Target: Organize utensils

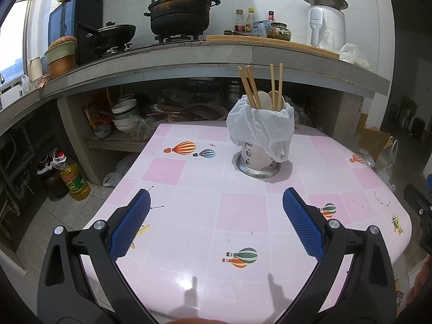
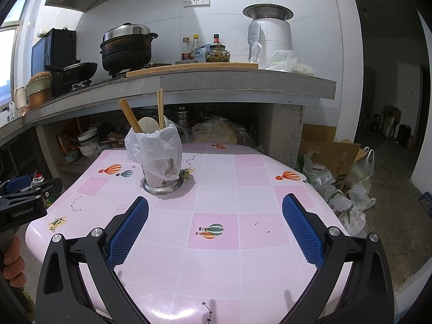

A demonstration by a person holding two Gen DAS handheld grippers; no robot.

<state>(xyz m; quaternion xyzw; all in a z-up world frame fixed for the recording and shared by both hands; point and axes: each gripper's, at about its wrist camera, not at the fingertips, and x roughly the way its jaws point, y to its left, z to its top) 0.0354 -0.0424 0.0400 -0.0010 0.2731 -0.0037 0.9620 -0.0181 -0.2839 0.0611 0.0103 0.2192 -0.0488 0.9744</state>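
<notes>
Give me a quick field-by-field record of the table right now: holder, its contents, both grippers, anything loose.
holder: metal utensil holder upright on the pink table, a white plastic bag draped over its rim
contents: four chopsticks and two pale spoons standing in it
left gripper: open, holding nothing, above the table short of the holder
right gripper: open, holding nothing, holder ahead and to its left
loose utensils on table: none visible
behind: counter with steamer pot, wok and bottles
</notes>
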